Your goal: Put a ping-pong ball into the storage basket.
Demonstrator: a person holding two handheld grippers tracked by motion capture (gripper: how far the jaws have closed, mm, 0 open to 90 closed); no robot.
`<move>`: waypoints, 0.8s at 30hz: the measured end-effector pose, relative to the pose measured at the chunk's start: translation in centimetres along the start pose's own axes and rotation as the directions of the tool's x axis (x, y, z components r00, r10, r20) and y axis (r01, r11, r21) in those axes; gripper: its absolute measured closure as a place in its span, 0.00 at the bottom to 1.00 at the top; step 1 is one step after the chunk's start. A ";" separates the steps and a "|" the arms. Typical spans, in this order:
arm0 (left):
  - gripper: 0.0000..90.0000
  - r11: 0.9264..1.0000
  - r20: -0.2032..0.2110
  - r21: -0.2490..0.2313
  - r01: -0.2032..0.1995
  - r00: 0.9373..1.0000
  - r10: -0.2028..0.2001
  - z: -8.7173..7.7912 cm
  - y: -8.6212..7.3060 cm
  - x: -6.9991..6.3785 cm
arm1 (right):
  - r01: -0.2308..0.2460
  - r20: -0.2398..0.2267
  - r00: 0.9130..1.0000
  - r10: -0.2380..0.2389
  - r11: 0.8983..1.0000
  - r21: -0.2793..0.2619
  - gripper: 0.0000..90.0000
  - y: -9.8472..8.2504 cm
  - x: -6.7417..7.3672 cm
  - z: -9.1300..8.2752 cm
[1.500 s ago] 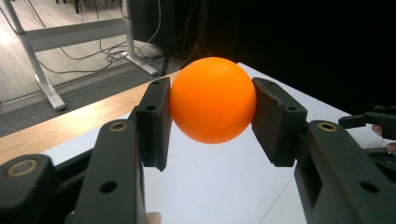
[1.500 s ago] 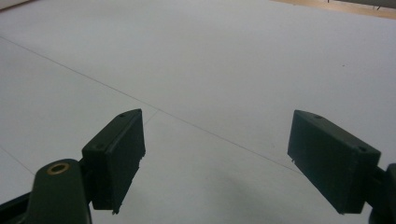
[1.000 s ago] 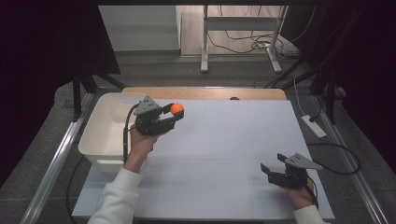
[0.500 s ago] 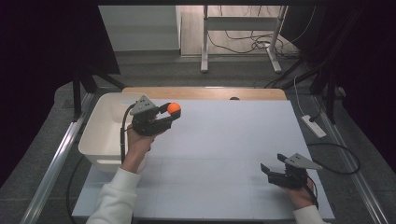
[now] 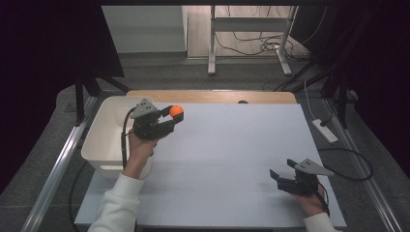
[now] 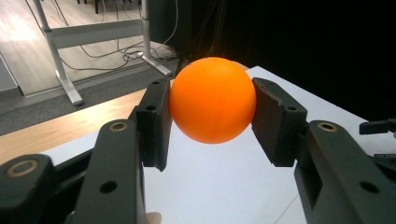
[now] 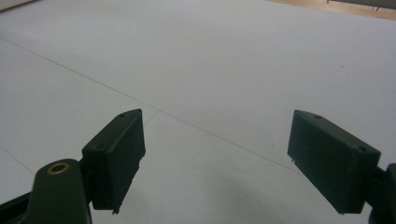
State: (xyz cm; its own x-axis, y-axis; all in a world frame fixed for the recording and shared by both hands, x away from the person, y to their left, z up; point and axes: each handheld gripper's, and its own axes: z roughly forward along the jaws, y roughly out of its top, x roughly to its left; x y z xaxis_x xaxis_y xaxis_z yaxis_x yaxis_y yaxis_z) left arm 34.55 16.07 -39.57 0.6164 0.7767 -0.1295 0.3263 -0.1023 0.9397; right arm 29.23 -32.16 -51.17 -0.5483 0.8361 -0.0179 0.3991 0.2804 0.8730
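1. Left gripper [image 5: 170,119] clamps the orange ball [image 5: 176,111] – pads [image 6: 155,122] pinch it across the middle, so it likely won't roll out.
2. Ball sits aloft at about 10 o'clock on the white table [image 5: 241,159], just right of the white bin [image 5: 104,140] – probably its destination.
3. Right gripper [image 5: 280,180] rests at 4 o'clock, jaws wide, empty, out of the way.

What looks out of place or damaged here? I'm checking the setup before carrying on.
Nothing stands out. The left gripper grips the orange ball cleanly, the white bin sits upright at the table's left edge, and the right gripper rests open.
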 end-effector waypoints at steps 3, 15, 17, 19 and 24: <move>0.56 1.000 -0.001 0.000 0.000 1.000 0.000 0.0 0.0 0.0 | 0.000 0.000 1.000 0.000 1.000 -0.001 0.21 0.0 0.0 0.0; 0.56 1.000 -0.017 0.004 -0.009 1.000 0.009 -0.2 0.0 0.2 | -0.002 -0.002 1.000 0.002 1.000 -0.002 0.21 0.0 0.0 0.0; 0.56 1.000 -0.020 0.004 -0.008 1.000 0.008 -0.3 -0.1 0.3 | -0.002 -0.001 1.000 0.002 1.000 -0.002 0.21 0.0 0.0 0.0; 0.56 1.000 -0.023 0.004 -0.007 1.000 0.007 -0.4 -0.1 0.4 | -0.003 -0.001 1.000 0.003 1.000 -0.003 0.21 0.0 0.0 0.0; 0.56 1.000 -0.032 0.006 -0.005 0.999 0.005 -0.5 -0.1 0.6 | -0.003 -0.003 1.000 0.003 1.000 -0.003 0.21 0.0 0.0 0.0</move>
State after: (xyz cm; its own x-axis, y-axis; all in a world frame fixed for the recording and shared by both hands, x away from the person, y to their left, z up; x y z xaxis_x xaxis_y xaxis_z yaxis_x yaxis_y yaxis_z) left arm 34.51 16.83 -39.55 0.5948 0.7956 -0.1148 0.3277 -0.1097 0.9384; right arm 29.24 -32.13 -51.14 -0.5491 0.8356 -0.0143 0.3982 0.2766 0.8746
